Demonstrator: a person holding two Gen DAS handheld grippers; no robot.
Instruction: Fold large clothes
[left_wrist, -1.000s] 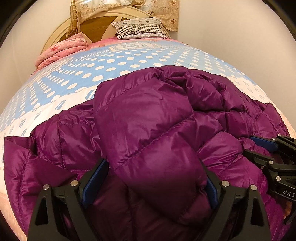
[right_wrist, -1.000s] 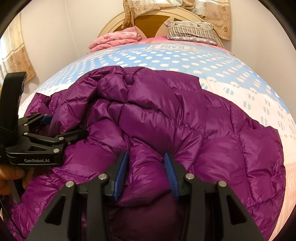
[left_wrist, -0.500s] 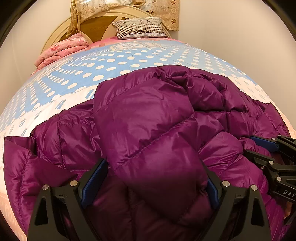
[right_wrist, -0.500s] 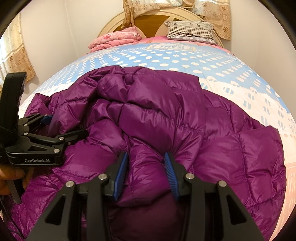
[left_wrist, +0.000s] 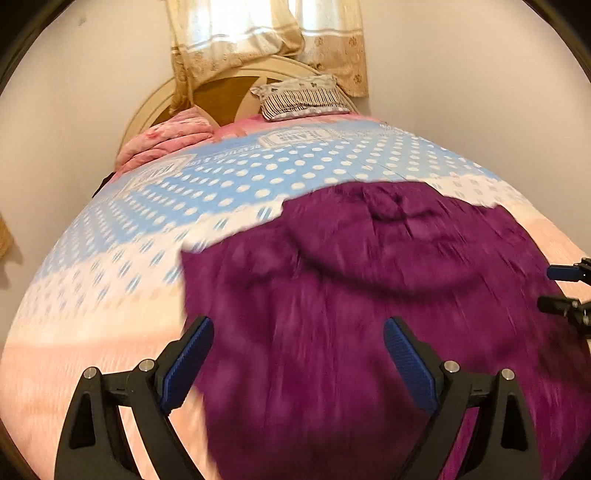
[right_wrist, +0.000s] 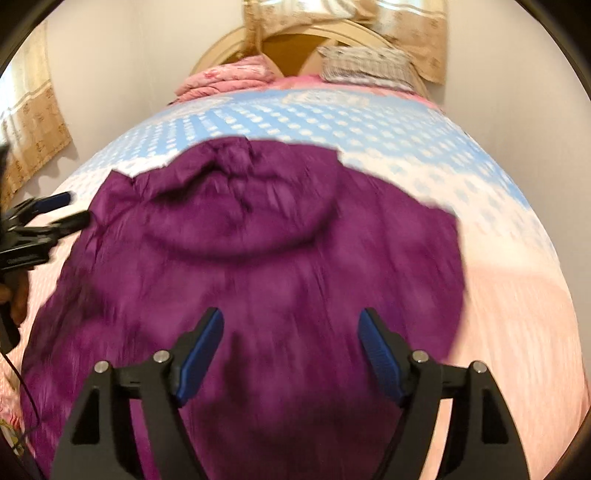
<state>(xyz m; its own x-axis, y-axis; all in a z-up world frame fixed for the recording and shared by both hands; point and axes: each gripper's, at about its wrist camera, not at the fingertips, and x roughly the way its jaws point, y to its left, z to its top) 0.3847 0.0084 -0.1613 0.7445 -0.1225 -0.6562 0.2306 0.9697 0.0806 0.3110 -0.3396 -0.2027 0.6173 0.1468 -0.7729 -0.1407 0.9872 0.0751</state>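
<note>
A purple quilted down jacket (left_wrist: 369, 295) lies in a folded heap on the bed, blurred by motion; it also shows in the right wrist view (right_wrist: 266, 258). My left gripper (left_wrist: 298, 363) is open and empty, raised above the jacket's near left part. My right gripper (right_wrist: 291, 354) is open and empty, raised above the jacket's near middle. The right gripper shows at the right edge of the left wrist view (left_wrist: 565, 291), and the left gripper at the left edge of the right wrist view (right_wrist: 48, 218).
The bed (left_wrist: 92, 332) has a blue dotted and pale pink cover. A folded pink quilt (left_wrist: 166, 142) and a striped pillow (left_wrist: 301, 98) lie by the headboard. Curtains (left_wrist: 266, 33) hang behind. Walls stand close on both sides.
Both grippers have let go of the jacket, opened wide and pulled up and back. The jacket now lies lower and further off in both views.
</note>
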